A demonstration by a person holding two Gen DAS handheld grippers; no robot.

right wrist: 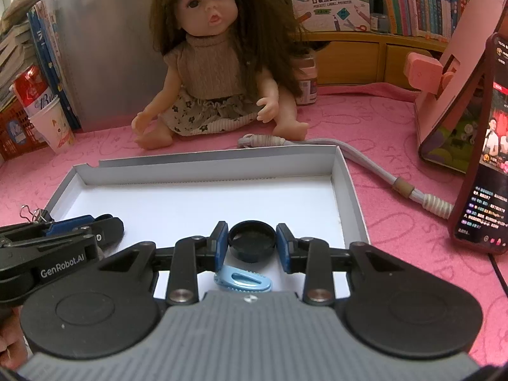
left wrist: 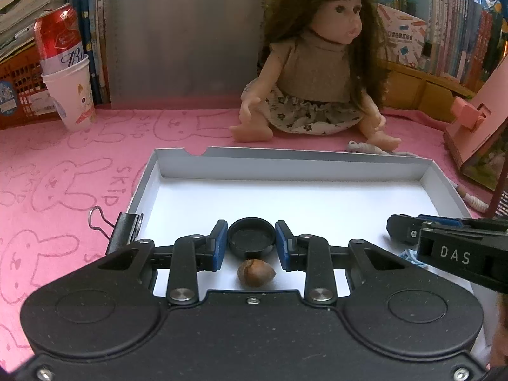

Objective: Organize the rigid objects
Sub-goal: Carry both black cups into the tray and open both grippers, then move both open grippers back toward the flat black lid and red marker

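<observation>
A pink rabbit-print cloth (left wrist: 63, 158) fills both views, with a long-haired doll (left wrist: 317, 63) seated at upper centre, legs spread toward us. Below the doll lies a shallow white box (left wrist: 285, 168), open side up and taking the middle of each frame. The left gripper (left wrist: 251, 227) reaches over the box's near edge at lower centre of its own view, its blue pads pressed to either side of a black cap (left wrist: 251, 241), which we see rim up over the box floor. The right gripper (right wrist: 251, 227) is clamped the same way on a matching black cap (right wrist: 251, 243) at lower centre of the right wrist view; we cannot tell whether the two are one and the same cap. A lit phone (right wrist: 482, 158) leans at the right edge. At upper left a red can (left wrist: 57, 35) stands inside a paper cup (left wrist: 73, 95). A hazelnut (left wrist: 256, 272) lies on the box floor just below the left-held cap, and a blue clip (right wrist: 243, 282) lies just below the right-held one. A binder clip (left wrist: 125, 230) grips the box's left wall.
</observation>
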